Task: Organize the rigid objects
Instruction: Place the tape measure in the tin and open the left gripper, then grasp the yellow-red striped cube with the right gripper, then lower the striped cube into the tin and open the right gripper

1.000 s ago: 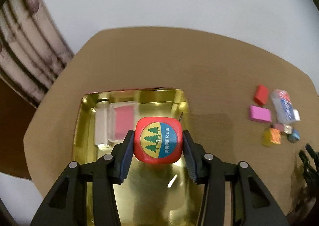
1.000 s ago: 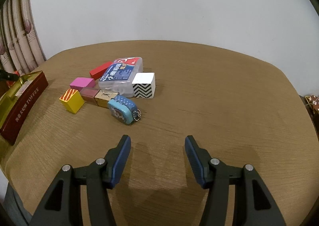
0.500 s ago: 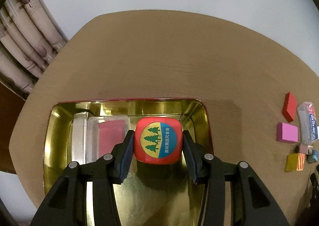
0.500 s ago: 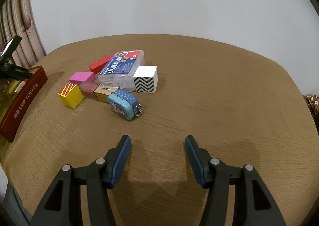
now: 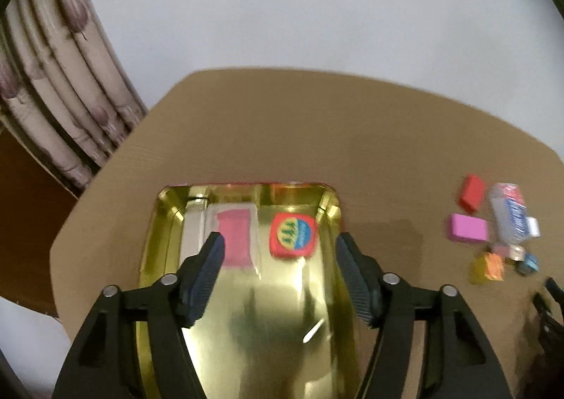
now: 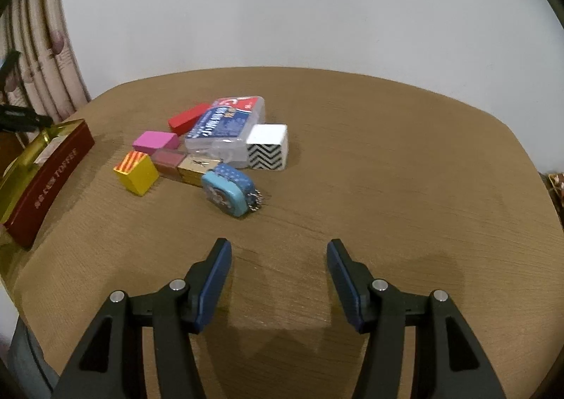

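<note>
Red tape measure inside gold tin

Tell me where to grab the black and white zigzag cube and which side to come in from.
Grip the zigzag cube across its left and right faces, coming down from above. Its right side is free, but the clear plastic case sits tight against its left, so that finger has little room. The right gripper, open and empty, looks best placed.
</note>
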Tool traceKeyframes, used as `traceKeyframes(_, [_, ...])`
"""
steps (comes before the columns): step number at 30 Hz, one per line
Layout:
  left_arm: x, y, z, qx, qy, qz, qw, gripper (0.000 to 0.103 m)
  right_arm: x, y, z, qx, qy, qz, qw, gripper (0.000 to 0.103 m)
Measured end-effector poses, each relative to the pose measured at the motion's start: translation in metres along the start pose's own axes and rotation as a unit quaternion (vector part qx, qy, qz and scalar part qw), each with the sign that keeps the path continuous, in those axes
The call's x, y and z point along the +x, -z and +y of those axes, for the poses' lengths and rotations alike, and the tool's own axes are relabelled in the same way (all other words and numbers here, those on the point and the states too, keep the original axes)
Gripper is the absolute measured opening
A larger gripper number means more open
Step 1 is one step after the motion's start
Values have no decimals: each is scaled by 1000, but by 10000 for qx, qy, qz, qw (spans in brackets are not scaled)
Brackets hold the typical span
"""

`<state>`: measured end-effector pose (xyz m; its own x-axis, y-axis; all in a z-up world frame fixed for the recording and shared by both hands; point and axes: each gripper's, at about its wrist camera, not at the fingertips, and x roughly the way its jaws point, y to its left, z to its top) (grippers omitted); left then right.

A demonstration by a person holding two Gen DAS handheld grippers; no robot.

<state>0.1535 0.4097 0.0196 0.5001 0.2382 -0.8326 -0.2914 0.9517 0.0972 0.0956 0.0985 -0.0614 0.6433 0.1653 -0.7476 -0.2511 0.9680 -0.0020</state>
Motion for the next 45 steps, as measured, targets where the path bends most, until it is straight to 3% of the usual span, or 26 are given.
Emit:
traceKeyframes(2, [-27, 18, -4, -20, 27, -185, 9998, 69, -1, -3, 11, -117, -156, 117, 9997, 58])
traceKeyframes(5, [-64, 54, -12, -95, 179, -372, 9991, 77, -7, -14, 35, 169, -955, 309, 9948, 58])
traceKeyframes(7, [-85, 77, -17, -158, 171, -476, 9986, 77, -11, -26, 55, 250, -1043, 304, 9938, 58])
traceKeyframes(11, [-108, 123, -17, -239, -18, -665, 9975, 83, -2, -49, 88, 615, -1094, 411, 9912, 58])
traceKeyframes(14, [-111, 153, -7, -299, 5, -518, 9982, 84, 11, -66, 110, 758, -866, 451, 9923, 58])
traceKeyframes(16, [-107, 169, 7, -414, -57, -435, 9982, 84, 20, -76, 124, 711, -399, 405, 9958, 58])
traceKeyframes(19, [-100, 185, 24, -554, -117, -244, 9981, 84, 37, -83, 128, 932, -242, 507, 9941, 58])
traceKeyframes(22, [-89, 195, 37, -684, -36, -50, 9976, 84, 47, -85, 132, 959, 85, 569, 9937, 58])
traceKeyframes(28, [-80, 197, 49, -854, 203, 52, 9961, 84, 65, -85, 131, 1074, 298, 815, 9904, 58])
traceKeyframes(31, [-79, 200, 47, -780, 216, 72, 9967, 84, 78, -82, 131, 1198, 212, 1024, 9873, 57])
traceKeyframes(33, [-80, 200, 45, -724, 211, 48, 9971, 84, 84, -80, 133, 1112, 336, 1064, 9875, 34])
traceKeyframes(34, [-81, 200, 44, -710, 221, 50, 9972, 84, 86, -81, 133, 1116, 349, 1066, 9874, 30])
traceKeyframes(40, [-79, 201, 44, -710, 285, 148, 9970, 84, 65, -84, 138, 1037, 95, 886, 9906, 30])
traceKeyframes(45, [-75, 202, 50, -852, 395, 258, 9952, 84, 30, -105, 169, 918, -927, 806, 9882, 30])
